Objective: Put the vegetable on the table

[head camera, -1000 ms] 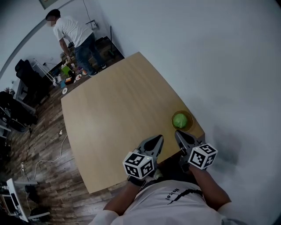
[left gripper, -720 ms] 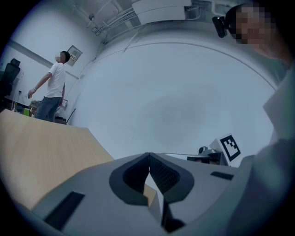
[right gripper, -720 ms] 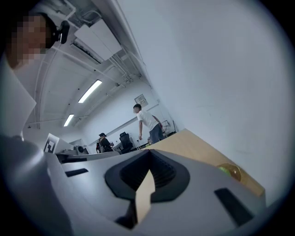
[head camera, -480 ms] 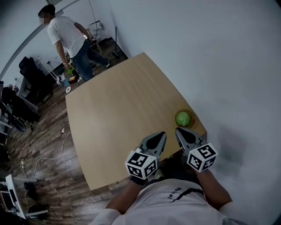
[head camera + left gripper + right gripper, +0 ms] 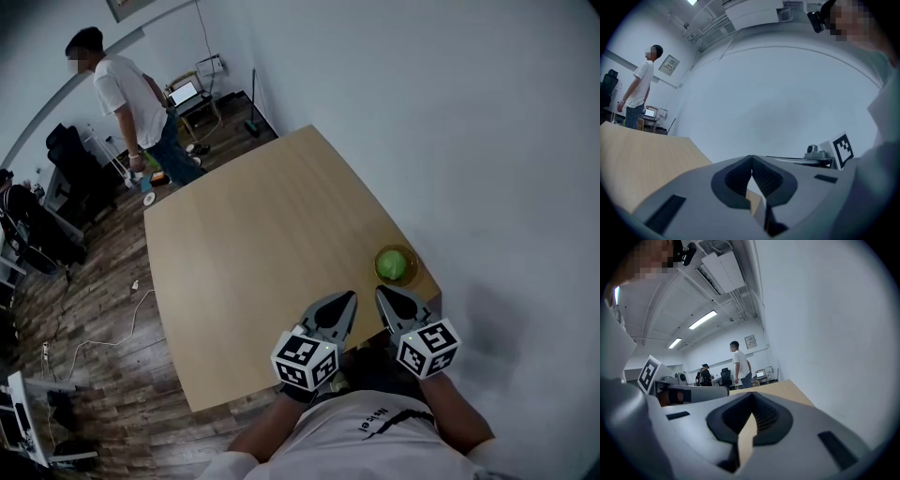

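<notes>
At the near edge of the tabletop (image 5: 253, 253) the left gripper (image 5: 351, 296) and right gripper (image 5: 380, 292) are held, jaws together on nothing. By the near right corner a bowl (image 5: 412, 273) is set, the round green vegetable (image 5: 391, 264) inside: judged light, firm and smooth, best gripped across its middle.

A person in a white shirt and jeans (image 5: 117, 89) stands at ten o'clock of the head view on a dark wooden floor (image 5: 103, 309), with an open laptop (image 5: 185, 94) at eleven and a black office chair (image 5: 75, 164) nearer nine. A pale cable (image 5: 108, 337) trails over the floor at eight o'clock, and a plain white wall (image 5: 450, 122) fills twelve to four. The right gripper view shows a second person in dark clothes (image 5: 704, 375) at nine o'clock of the first, under ceiling strip lights (image 5: 702, 319).
</notes>
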